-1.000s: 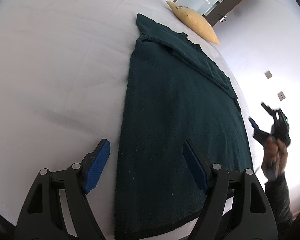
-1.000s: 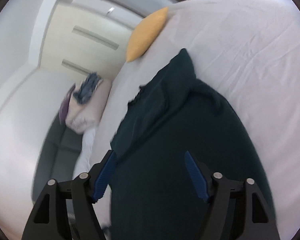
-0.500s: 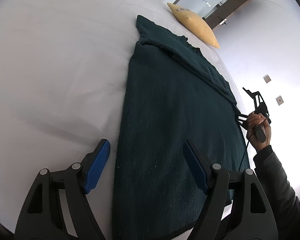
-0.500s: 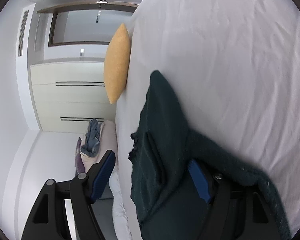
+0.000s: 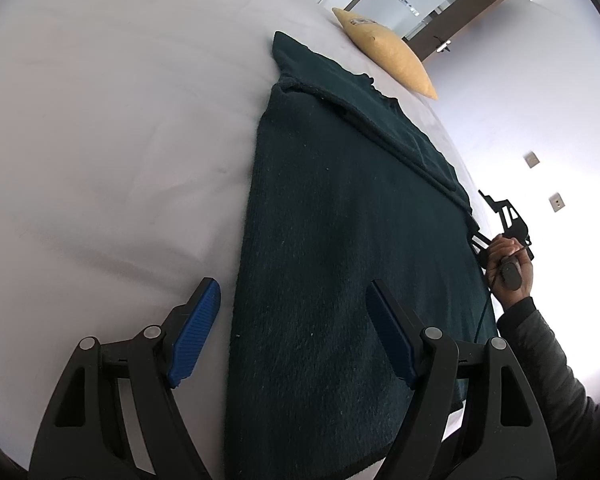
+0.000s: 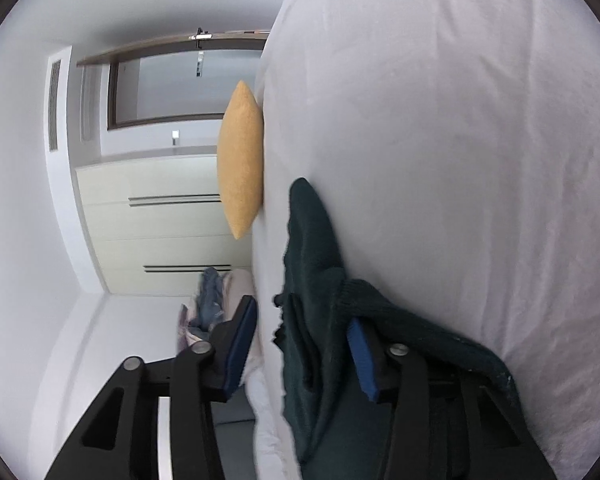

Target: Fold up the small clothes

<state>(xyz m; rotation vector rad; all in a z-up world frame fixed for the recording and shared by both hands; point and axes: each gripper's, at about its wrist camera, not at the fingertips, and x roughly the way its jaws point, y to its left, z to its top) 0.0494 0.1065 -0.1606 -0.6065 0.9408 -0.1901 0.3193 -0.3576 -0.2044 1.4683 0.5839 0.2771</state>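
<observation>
A dark green knitted sweater [image 5: 340,240] lies flat on the white bed [image 5: 100,120], folded lengthwise with a sleeve laid along its far right side. My left gripper [image 5: 292,332] is open and hovers over the sweater's near left edge. My right gripper [image 6: 302,348] is open at the sweater's right edge [image 6: 312,320], turned on its side, with the edge between its fingers and one finger [image 6: 364,360] under the cloth. It also shows in the left wrist view [image 5: 500,224], held by a hand.
A yellow pillow [image 5: 384,56] lies at the far end of the bed, beyond the sweater. A pile of clothes [image 6: 208,300] sits on a seat beside the bed. White wardrobe doors [image 6: 160,220] stand behind.
The right gripper has dropped to the sweater's right edge and rolled onto its side, sliding one finger under the cloth. The left gripper has barely moved.
</observation>
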